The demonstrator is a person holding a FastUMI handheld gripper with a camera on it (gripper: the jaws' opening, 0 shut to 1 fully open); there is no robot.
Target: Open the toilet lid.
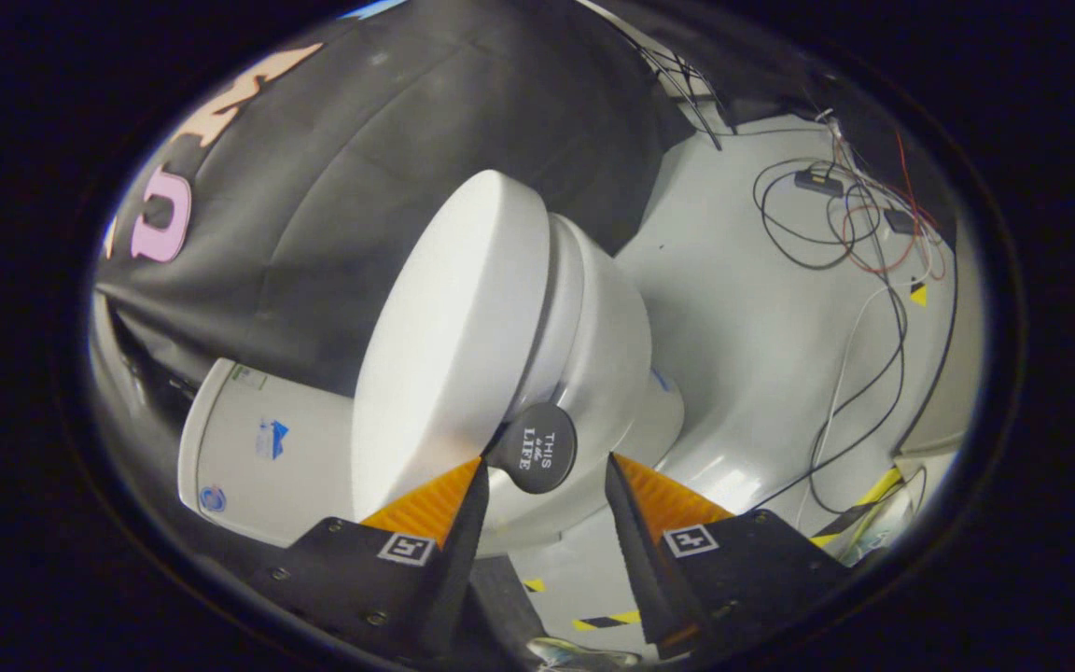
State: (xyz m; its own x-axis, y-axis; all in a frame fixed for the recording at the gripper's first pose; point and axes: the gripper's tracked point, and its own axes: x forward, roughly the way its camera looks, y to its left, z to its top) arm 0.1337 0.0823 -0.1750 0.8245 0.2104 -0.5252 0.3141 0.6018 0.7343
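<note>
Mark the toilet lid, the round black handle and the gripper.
toilet lid (449, 345): gripper view, middle of its white top face.
round black handle (537, 448): gripper view, its flat printed face.
gripper (545, 485): gripper view, gap between its open fingertips.

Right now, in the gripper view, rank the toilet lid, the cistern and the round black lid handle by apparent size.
1. toilet lid
2. cistern, partly hidden behind the lid
3. round black lid handle, just ahead of the open claw

Gripper fingers spread apart — round black knob sits between the tips, touching neither clearly. Knob is fixed at the edge of the white toilet lid, centre frame; lid down on the bowl. Tank lower left, loose cables on grey floor upper right.
</note>
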